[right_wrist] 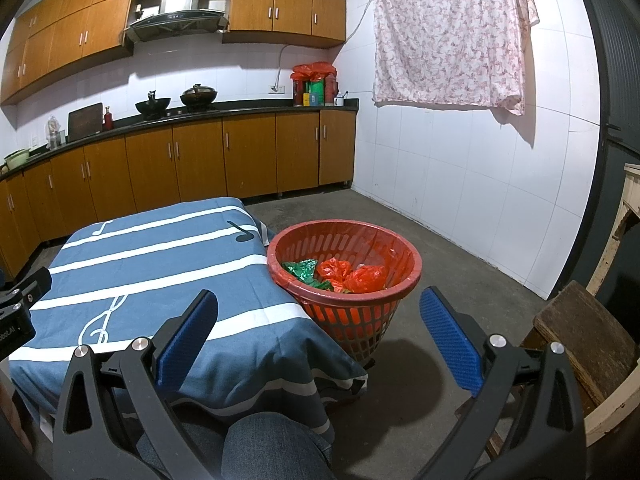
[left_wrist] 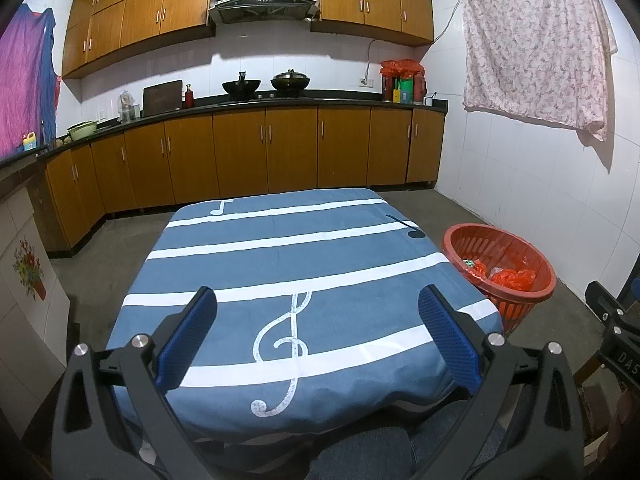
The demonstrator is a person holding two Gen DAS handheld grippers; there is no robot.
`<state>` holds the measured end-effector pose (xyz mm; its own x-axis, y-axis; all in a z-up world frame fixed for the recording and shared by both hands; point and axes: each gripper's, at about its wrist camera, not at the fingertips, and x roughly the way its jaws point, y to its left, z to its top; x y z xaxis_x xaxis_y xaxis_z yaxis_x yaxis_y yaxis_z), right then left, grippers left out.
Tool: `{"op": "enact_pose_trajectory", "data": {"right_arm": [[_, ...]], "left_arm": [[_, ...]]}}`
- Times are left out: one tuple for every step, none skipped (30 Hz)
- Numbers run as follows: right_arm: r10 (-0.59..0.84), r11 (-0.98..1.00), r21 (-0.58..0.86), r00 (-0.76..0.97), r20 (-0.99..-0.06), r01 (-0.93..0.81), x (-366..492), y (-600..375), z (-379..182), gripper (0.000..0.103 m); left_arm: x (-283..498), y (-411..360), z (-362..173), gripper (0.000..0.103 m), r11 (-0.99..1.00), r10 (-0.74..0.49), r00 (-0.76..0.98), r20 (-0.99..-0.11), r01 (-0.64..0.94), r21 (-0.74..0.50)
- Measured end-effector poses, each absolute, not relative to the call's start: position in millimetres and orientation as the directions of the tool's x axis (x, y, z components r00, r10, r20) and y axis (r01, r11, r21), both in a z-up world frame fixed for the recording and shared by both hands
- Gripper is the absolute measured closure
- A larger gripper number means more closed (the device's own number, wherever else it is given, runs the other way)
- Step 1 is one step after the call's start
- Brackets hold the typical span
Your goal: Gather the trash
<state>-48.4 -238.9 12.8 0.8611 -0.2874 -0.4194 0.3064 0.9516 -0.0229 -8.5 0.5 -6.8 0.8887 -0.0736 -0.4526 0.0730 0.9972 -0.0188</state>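
Kitchen scene seen from both wrist cameras. The left gripper [left_wrist: 318, 304] hangs above the near part of a table [left_wrist: 280, 256] covered by a blue cloth with white stripes and music signs; its two blue-padded fingers stand wide apart with nothing between them. The right gripper [right_wrist: 318, 306] is likewise spread and empty, pointing toward the floor between the table's right edge and a wooden stool [right_wrist: 580, 344] at the right.

A red basket [right_wrist: 408, 280] stands on the concrete floor, just beside the table's right edge; whether it touches the hanging cloth cannot be told. Inside it lie the collected pieces of trash: a crumpled green wrapper [right_wrist: 302, 270] on the left and red plastic bags [right_wrist: 360, 276] in the middle.

In the background, brown cabinets [left_wrist: 260, 152] run under a dark counter [left_wrist: 280, 101] bearing two black woks [left_wrist: 241, 86], and a range hood hangs above. A flowered sheet [right_wrist: 448, 32] hangs on the white tiled wall at right. The person's knee in blue jeans [right_wrist: 272, 444] shows at the bottom edge of the right view.
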Motion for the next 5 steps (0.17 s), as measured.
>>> {"op": "enact_pose_trajectory", "data": {"right_arm": [[-0.287, 0.952, -0.023, 0.861, -0.419, 0.306, -48.5, -239.0, 12.9, 0.003], [-0.288, 0.952, -0.023, 0.861, -0.419, 0.306, -48.9, -239.1, 13.0, 0.003], [-0.288, 0.952, -0.023, 0.861, -0.419, 0.306, -49.1, -239.3, 13.0, 0.003], [-0.288, 0.952, -0.023, 0.861, -0.419, 0.307, -49.0, -239.3, 13.0, 0.003], [-0.288, 0.952, -0.023, 0.861, -0.419, 0.307, -48.7, -239.3, 13.0, 0.003]], "left_arm": [[-8.4, -0.6, -6.9, 0.004, 0.997, -0.073, 0.888, -0.454, 0.072, -0.019], [-8.8, -0.9, -7.1, 0.004, 0.997, -0.073, 0.888, -0.454, 0.072, -0.020], [-9.1, -0.9, -7.3, 0.004, 0.997, -0.074, 0.888, -0.454, 0.072, -0.022], [-8.6, -0.9, -7.1, 0.004, 0.997, -0.075, 0.888, -0.454, 0.073, -0.022], [-8.4, -1.0, -7.0, 0.004, 0.997, -0.074, 0.888, -0.454, 0.072, -0.021]]}}
